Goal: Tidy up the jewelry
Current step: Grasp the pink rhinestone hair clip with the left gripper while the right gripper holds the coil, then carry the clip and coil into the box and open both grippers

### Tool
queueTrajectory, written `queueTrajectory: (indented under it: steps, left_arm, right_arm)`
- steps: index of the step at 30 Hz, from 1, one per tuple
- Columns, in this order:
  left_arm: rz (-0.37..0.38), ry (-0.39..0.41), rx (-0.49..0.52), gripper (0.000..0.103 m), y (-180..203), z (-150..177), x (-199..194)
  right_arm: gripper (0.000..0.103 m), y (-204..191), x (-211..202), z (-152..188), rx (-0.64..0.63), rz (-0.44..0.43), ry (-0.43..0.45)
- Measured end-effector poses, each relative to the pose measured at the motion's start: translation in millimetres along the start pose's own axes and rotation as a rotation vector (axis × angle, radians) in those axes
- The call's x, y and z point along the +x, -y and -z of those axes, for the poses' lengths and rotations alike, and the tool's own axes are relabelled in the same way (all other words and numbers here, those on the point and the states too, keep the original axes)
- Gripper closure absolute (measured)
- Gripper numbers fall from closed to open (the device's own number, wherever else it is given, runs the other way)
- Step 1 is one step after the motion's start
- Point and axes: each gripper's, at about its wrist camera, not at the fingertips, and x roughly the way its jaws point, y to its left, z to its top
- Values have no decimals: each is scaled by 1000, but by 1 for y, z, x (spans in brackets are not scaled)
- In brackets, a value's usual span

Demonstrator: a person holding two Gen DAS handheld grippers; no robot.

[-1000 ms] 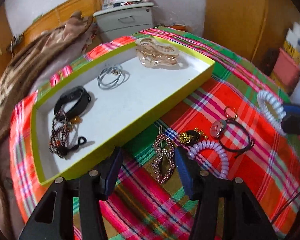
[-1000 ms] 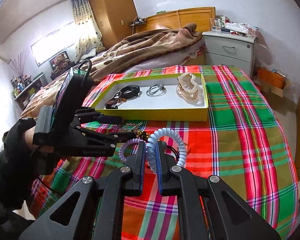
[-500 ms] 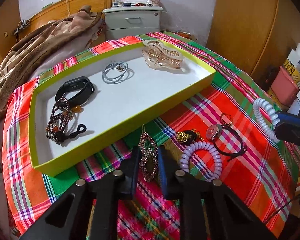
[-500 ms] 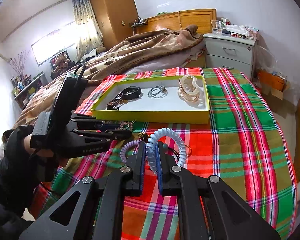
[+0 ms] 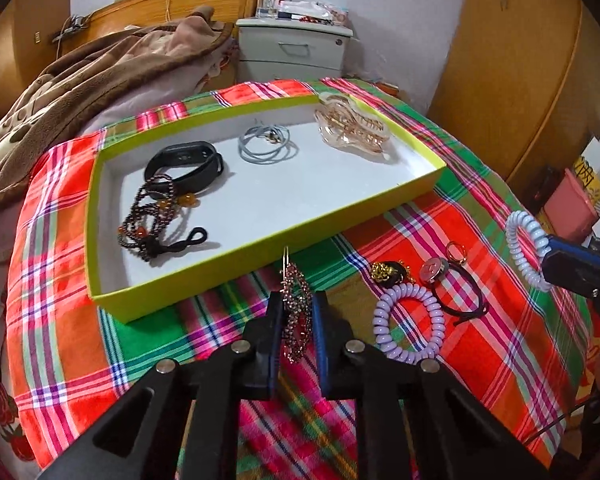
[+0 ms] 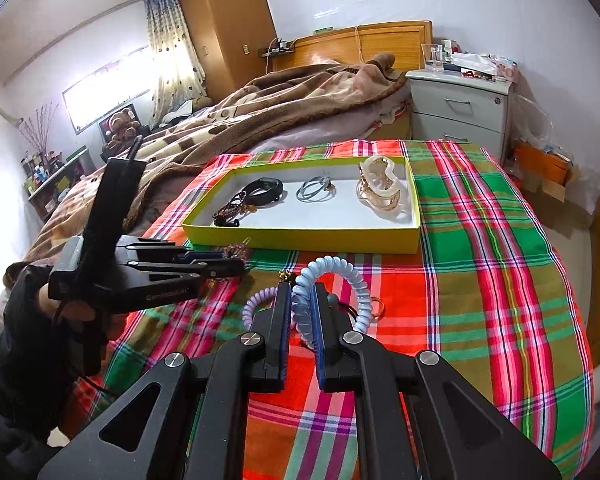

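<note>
Since a second ago, the left claw point(image 5: 296, 316) is closing on the beaded maroon hair clip point(image 5: 296, 320); right claw point(image 6: 302, 312) grips a pale-blue spiral hair tie point(image 6: 332, 280). Next: lift into yellow-green tray point(image 5: 260, 240).

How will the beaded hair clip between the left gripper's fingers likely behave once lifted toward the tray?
The hair clip looks thin and rigid, so it should keep its shape rather than droop. The left gripper is closing on its narrow edges, so it may pivot or slip. Its beads look fragile; a hard squeeze could loosen some.
</note>
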Motion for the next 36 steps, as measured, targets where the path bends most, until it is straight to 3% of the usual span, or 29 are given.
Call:
queueTrajectory:
  steps: [8, 20, 36]
  left_arm:
    - [-10, 47, -31, 88, -10, -5, -23]
    - [-41, 112, -42, 88, -24, -37, -45]
    - [43, 69, -81, 88, -30, -80, 10]
  right_arm:
    - [93, 1, 7, -19, -22, 24, 22]
    - [93, 0, 30, -56, -76, 47, 34]
    - [93, 23, 108, -83, -97, 49, -101]
